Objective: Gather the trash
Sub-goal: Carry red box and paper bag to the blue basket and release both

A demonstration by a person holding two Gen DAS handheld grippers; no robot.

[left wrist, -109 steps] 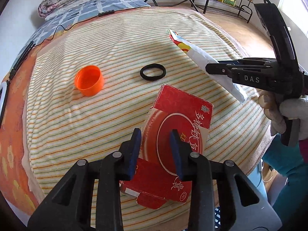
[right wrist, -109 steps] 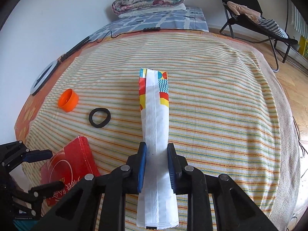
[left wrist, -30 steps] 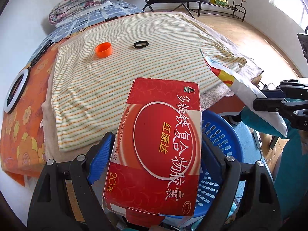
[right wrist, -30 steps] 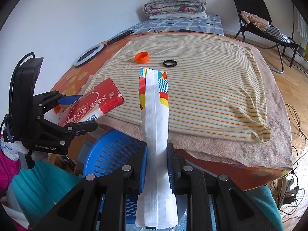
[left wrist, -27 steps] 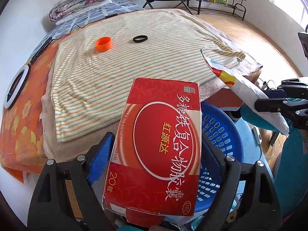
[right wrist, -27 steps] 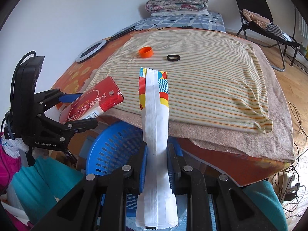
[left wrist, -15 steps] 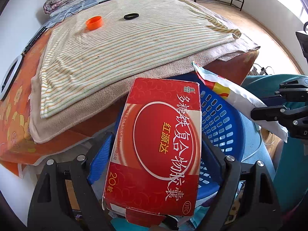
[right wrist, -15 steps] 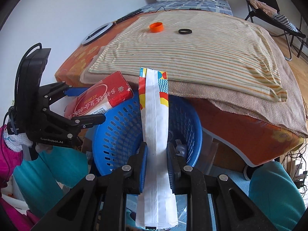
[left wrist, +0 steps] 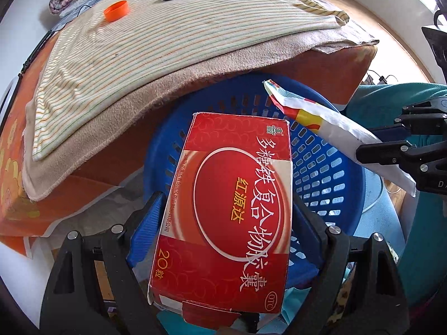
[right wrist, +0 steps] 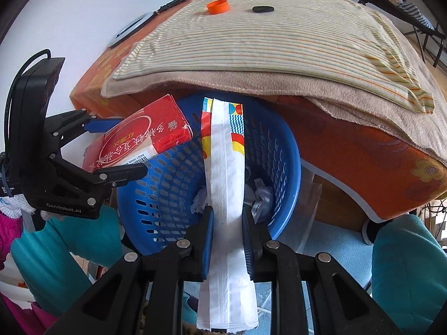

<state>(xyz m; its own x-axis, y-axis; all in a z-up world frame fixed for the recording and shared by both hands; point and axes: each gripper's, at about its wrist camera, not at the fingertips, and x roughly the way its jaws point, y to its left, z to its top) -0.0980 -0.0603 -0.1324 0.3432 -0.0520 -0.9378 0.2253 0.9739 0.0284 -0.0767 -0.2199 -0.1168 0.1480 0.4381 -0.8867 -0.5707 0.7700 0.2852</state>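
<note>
My left gripper point(left wrist: 226, 223) has its jaws clamped wide on a flat red carton point(left wrist: 232, 201) with white lettering; my right gripper point(right wrist: 226, 231) pinches a long white wrapper point(right wrist: 226, 195), both over the blue basket point(right wrist: 285, 150).

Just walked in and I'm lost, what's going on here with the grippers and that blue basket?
A person is collecting trash with two handheld grippers. The left gripper holds a red box, the right gripper a white wrapper, both over the blue basket beside the bed. An orange cap and black ring remain on the striped blanket.
</note>
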